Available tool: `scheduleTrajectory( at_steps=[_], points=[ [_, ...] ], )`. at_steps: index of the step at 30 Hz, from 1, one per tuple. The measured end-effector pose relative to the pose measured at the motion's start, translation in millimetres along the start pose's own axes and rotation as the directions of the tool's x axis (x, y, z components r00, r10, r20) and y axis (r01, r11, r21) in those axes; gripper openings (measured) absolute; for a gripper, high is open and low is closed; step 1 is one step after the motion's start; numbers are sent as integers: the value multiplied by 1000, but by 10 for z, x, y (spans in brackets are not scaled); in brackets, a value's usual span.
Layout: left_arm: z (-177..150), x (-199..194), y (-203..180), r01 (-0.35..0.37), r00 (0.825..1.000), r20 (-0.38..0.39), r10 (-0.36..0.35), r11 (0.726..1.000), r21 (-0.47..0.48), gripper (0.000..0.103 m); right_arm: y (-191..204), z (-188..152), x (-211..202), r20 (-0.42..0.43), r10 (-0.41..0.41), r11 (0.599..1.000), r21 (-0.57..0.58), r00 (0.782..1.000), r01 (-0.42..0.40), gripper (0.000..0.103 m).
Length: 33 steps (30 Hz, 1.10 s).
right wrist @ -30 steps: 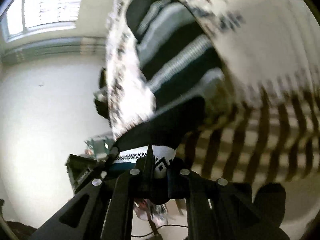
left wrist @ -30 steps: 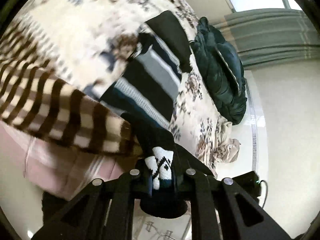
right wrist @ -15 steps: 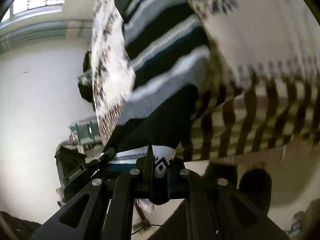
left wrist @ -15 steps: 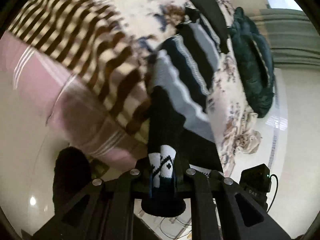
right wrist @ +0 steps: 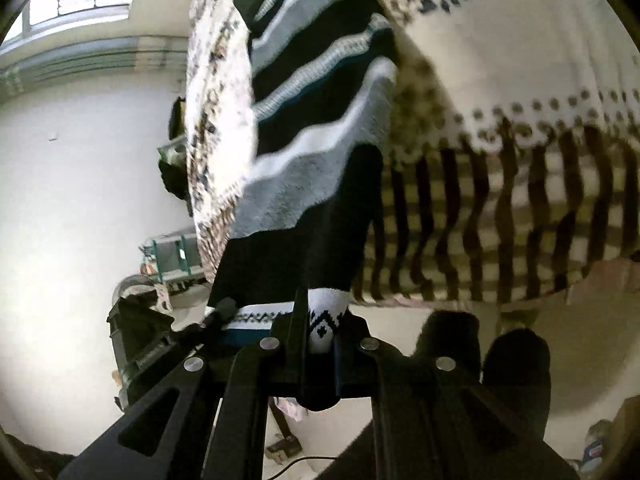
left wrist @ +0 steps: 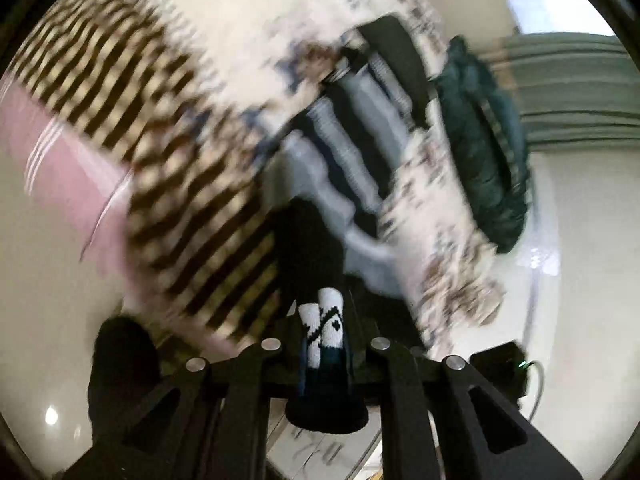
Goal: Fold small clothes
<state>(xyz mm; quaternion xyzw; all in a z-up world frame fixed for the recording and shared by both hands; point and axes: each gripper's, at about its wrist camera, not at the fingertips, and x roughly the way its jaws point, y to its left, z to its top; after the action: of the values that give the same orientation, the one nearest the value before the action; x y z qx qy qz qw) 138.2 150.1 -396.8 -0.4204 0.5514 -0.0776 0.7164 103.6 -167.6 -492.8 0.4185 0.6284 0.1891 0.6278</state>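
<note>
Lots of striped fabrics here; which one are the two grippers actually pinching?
The black-and-grey striped sweater: both grippers clamp its white-patterned hem. The brown-striped blanket lies untouched.

Daylight comes from a window (left wrist: pixel 556 4) at the top of each view and blows out to white. The left view is heavily motion-blurred across the bedspread (left wrist: pixel 248 40); the right view is sharper, blurred mainly toward the edges. Both bend strongly at the rim, with dark corners.

No readable text, label, brand or number shows in either view; both are motion-blurred.
</note>
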Motion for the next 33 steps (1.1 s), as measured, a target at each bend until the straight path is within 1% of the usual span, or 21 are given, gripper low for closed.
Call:
scheduleTrajectory(
  at_steps=[1,4,8,11,12,14,15,17,19,21,24,26,27,28,29,30,31,32,33],
  points=[
    [89,-17,-85,20,1000,14,-20,1000,8,10,37,48,-41,11,6,1000,0,1000,-6,10],
    [445,-40,-410,82,994,68,-86,994,66,10,220,329,-245,73,46,999,-9,996,-45,10],
    [991,127,-752,135,982,118,-150,983,128,10,461,731,-430,142,64,997,-48,988,-58,10],
    [1496,447,-947,138,979,130,-159,978,159,10,713,1147,-460,197,53,996,-85,979,-37,10],
    [1663,567,-988,133,980,125,-155,977,167,10,790,1368,-428,214,47,995,-94,976,-27,10],
    [1999,829,-1058,126,983,113,-147,976,181,10,881,1703,-367,239,33,996,-91,971,-12,10],
    [2102,919,-1073,113,985,107,-136,974,195,10,913,1951,-295,249,9,996,-90,969,14,10],
    [2282,1080,-1079,116,987,82,-135,973,201,10,918,2267,-236,264,-14,998,-60,964,31,10],
    [2356,1163,-1067,118,989,61,-132,974,195,10,920,2470,-218,270,-24,999,-31,963,34,10],
    [2380,1207,-1048,120,990,44,-131,975,188,10,934,2558,-221,271,-50,998,-26,961,59,9],
    [2476,1325,-1067,116,992,35,-124,977,179,10,909,2583,-221,269,-90,995,-18,959,98,9],
    [2627,1469,-1099,95,993,51,-107,975,201,10,819,2656,-165,266,-127,992,15,955,128,9],
    [2734,1569,-1091,72,994,60,-87,975,209,10,762,2706,-126,267,-143,990,30,953,140,10],
    [2839,1646,-1071,46,995,81,-64,978,203,11,733,2745,-96,271,-158,987,35,949,154,9],
    [2976,1754,-1026,45,994,92,-64,981,191,12,706,2831,-50,279,-183,983,39,943,180,9],
    [3078,1849,-988,44,995,79,-59,983,179,14,675,2956,19,281,-209,978,49,937,204,9],
    [3179,1948,-941,18,998,55,-27,986,163,26,658,3034,67,278,-217,976,51,936,212,10],
    [3222,1990,-900,3,999,36,-9,988,158,39,625,3174,164,263,-220,975,52,939,214,10],
    [3220,1989,-877,9,1000,27,-14,986,168,40,590,3268,235,245,-215,977,56,945,208,11]
  ],
)
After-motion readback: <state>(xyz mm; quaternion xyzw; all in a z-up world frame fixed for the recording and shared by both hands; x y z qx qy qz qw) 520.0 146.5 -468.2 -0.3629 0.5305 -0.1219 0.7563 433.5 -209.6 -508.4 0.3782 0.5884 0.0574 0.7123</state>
